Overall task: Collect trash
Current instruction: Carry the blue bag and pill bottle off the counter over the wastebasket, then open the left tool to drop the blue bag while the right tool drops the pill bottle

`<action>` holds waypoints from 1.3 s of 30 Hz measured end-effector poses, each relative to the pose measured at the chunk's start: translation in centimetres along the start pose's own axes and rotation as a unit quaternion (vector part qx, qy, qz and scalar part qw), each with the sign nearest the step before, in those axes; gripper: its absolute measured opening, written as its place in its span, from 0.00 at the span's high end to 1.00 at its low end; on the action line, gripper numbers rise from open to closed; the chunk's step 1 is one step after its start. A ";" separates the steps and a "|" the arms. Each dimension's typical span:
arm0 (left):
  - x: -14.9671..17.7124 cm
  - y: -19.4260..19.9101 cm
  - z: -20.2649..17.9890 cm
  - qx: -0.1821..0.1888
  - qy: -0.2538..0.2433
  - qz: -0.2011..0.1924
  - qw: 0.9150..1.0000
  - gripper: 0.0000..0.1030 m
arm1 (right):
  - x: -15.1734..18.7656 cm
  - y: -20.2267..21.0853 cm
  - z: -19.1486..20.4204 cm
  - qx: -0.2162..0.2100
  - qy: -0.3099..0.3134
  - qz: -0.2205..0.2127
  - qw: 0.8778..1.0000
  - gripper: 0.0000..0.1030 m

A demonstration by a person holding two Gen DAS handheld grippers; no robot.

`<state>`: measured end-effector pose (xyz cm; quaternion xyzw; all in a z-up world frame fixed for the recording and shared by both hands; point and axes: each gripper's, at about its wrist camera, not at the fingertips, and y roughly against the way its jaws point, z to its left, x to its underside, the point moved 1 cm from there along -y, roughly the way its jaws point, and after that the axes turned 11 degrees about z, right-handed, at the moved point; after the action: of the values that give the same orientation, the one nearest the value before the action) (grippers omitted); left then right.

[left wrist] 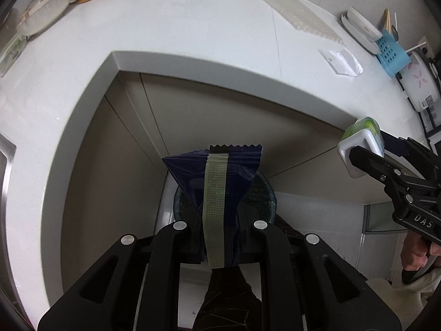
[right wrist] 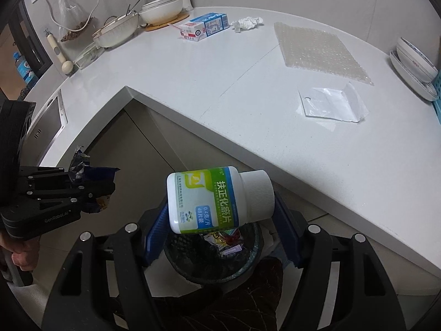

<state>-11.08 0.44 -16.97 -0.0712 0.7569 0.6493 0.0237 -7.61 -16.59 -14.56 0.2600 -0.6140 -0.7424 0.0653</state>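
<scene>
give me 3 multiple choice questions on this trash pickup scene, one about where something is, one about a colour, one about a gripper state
1. Where is the milk carton?
A. lying on the white counter beside the crumpled tissue
B. inside the bin
C. held in the left gripper

2. What colour is the cap of the pill bottle?
A. blue
B. white
C. red

3. What is the right gripper doing?
A. open with nothing in it
B. shut on the pill bottle
C. shut on a sheet of bubble wrap

Answers:
1 A, the carton lies on its side on the counter near the tissue.
2 B, the ribbed cap is white.
3 B, the bottle sits sideways between its blue pads, above the dark bin.
</scene>
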 end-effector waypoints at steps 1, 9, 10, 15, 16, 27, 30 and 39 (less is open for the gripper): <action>0.1 -0.3 0.0 0.001 -0.001 0.001 1.000 0.87 | 0.1 -0.3 -0.1 -0.002 -0.001 0.001 1.000 0.36; 0.2 -2.0 0.3 0.002 -0.003 -0.007 1.000 0.87 | 1.2 -2.8 -0.5 -0.008 -0.002 0.015 1.000 0.36; 0.2 -2.3 0.3 0.004 -0.005 -0.010 1.000 0.87 | 1.3 -3.1 -0.5 -0.007 -0.002 0.019 1.000 0.36; 0.4 -4.2 0.5 0.004 -0.013 -0.001 1.000 0.87 | 2.0 -5.0 -1.0 -0.003 -0.009 0.041 0.999 0.36; 0.5 -4.6 0.6 0.003 -0.015 0.002 1.000 0.87 | 2.2 -5.2 -1.0 -0.002 -0.010 0.044 0.999 0.36; 1.5 -9.3 -0.5 -0.002 -0.046 0.033 0.998 0.87 | 3.4 -6.6 -1.6 -0.001 -0.016 0.058 0.998 0.36; 1.7 -10.1 -1.2 -0.004 -0.055 0.044 0.998 0.87 | 3.4 -6.6 -1.7 0.000 -0.017 0.060 0.998 0.36; 1.6 -11.3 -2.1 0.012 -0.067 0.055 0.996 0.79 | 3.6 -6.9 -1.6 0.001 -0.015 0.067 0.998 0.36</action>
<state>-11.01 -3.38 -27.92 0.0147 0.7644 0.6434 0.0393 -8.41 -17.91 -22.34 0.2068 -0.6319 -0.7395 0.1053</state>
